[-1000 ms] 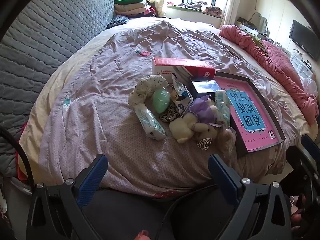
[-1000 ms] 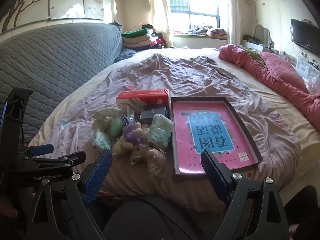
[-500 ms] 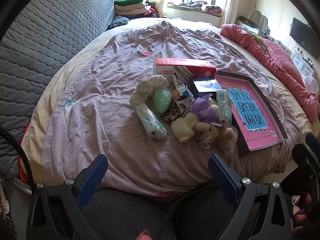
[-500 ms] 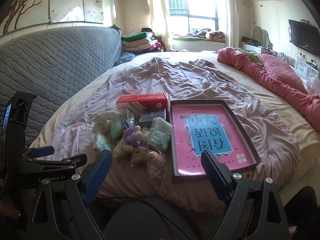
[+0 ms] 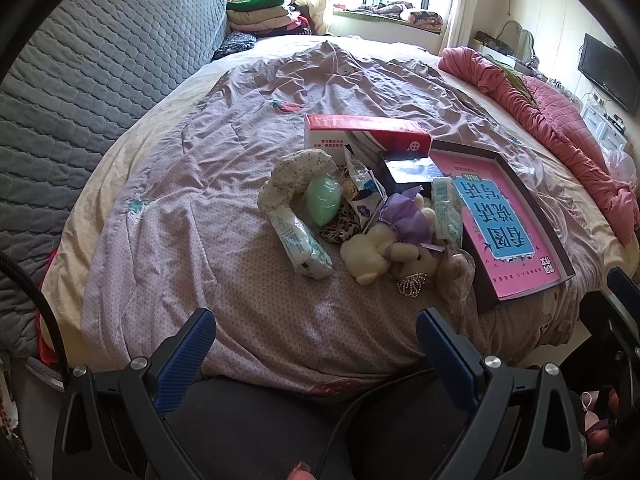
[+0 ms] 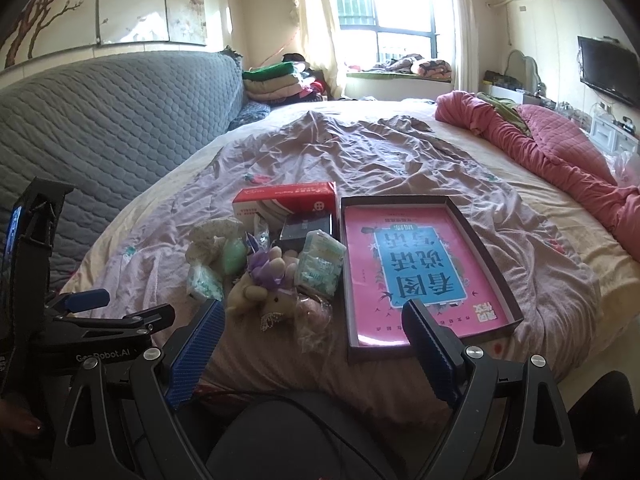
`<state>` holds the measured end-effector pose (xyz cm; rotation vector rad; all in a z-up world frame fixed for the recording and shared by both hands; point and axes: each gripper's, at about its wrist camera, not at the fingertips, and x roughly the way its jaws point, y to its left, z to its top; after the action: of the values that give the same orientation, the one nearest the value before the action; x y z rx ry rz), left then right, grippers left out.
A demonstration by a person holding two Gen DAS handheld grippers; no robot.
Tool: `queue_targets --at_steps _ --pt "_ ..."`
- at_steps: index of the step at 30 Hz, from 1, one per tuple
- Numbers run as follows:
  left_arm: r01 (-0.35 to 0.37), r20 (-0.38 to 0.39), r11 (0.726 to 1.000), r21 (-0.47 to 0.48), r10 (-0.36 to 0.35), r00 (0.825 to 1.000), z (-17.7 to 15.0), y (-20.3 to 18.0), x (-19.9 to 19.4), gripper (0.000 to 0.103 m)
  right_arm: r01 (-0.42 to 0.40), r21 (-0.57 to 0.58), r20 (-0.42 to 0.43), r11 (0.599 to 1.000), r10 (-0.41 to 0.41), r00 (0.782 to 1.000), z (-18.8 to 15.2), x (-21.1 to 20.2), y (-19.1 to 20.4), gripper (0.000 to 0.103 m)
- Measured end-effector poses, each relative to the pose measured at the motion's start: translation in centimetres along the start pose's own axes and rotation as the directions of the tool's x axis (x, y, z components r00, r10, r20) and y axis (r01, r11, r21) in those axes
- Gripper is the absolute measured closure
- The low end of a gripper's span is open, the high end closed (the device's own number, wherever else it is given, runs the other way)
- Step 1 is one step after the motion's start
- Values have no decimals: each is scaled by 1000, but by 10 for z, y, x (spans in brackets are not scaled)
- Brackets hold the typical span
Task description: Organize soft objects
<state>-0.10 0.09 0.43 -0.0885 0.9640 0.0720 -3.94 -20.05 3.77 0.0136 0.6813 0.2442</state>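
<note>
Left tongs [image 5: 316, 340]: blue pads spread wide, nothing between them, held off the near edge of the bed [image 5: 192, 216]. Right tongs [image 6: 314, 326]: likewise wide and unloaded, near the bed's edge.

Soft objects lie clustered on the lilac quilt, just left of the shallow box [image 6: 496, 276] that holds a pink book:
- cream plush toy [image 5: 372, 254] with purple bow, lying on its side
- floral fabric pillow [image 5: 290, 176], curved round a green egg-shaped item [image 5: 324, 202]
- tissue pack [image 5: 302, 246] at the cluster's left; another [image 6: 320, 266] touching the box wall
- leopard-print cloth [image 5: 340, 230], partly covered

Red-and-white carton [image 6: 286, 200] behind the cluster.
</note>
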Motion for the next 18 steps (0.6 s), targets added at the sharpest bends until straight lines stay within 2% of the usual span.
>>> queue_targets --at_steps 18 --pt "22 -49 1000 -19 -23 999 -3 6 25 2 19 -19 -96 1000 -21 995 -7 36 3 12"
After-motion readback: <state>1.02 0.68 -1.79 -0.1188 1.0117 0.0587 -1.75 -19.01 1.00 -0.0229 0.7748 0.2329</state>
